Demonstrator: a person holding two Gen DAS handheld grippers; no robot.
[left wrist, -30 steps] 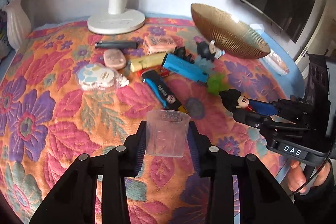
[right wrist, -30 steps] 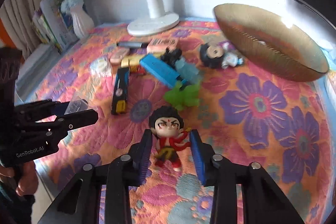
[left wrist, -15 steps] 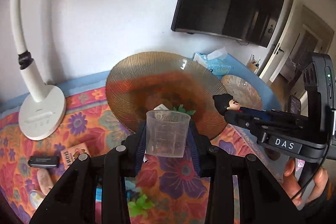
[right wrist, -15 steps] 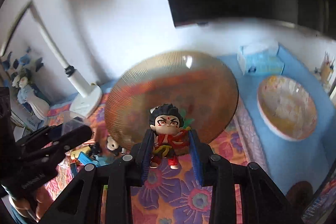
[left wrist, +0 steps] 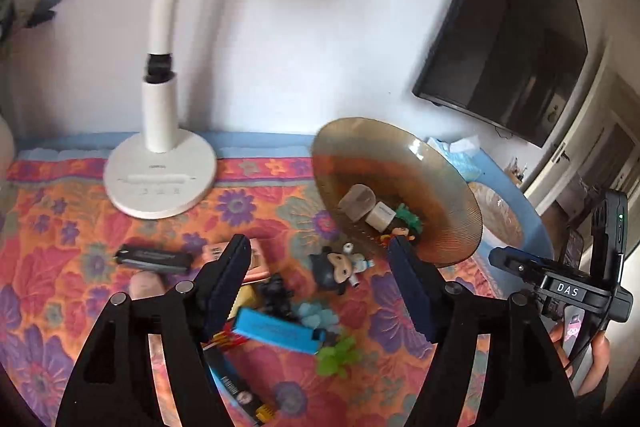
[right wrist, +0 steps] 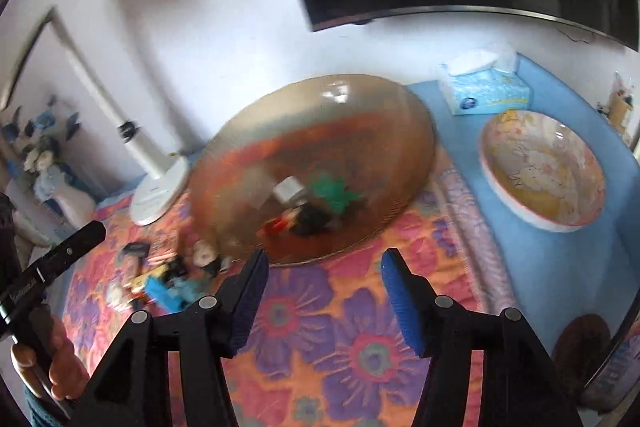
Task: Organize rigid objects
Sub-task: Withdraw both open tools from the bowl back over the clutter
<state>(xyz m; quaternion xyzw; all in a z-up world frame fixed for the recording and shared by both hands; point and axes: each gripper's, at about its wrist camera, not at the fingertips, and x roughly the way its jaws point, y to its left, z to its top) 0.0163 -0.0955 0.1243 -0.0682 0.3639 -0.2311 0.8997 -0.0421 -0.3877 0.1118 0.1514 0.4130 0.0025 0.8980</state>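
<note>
An amber glass bowl (left wrist: 440, 183) stands on the floral cloth; it also shows in the right wrist view (right wrist: 328, 115). Inside it lie a clear plastic cup (left wrist: 357, 202), a white block (left wrist: 381, 215), a green toy (left wrist: 409, 215) and the red-clad, black-haired figurine (right wrist: 294, 221). My left gripper (left wrist: 320, 281) is open and empty, above the loose items left of the bowl. My right gripper (right wrist: 322, 301) is open and empty, just in front of the bowl. Loose on the cloth lie a black-headed figure (left wrist: 338, 267), a blue case (left wrist: 276, 330), a green frog toy (left wrist: 338, 357) and a black stick (left wrist: 154, 258).
A white desk lamp (left wrist: 160, 171) stands at the back left. A pale patterned bowl (right wrist: 544, 167) and a tissue box (right wrist: 484, 87) sit on blue cloth at the right. A vase of flowers (right wrist: 44, 163) stands far left. A dark screen (left wrist: 508, 27) hangs on the wall.
Both grippers have opened. The cup left my left gripper and the figurine left my right gripper; both now lie in the amber bowl. Both grippers have drawn back from the bowl.
</note>
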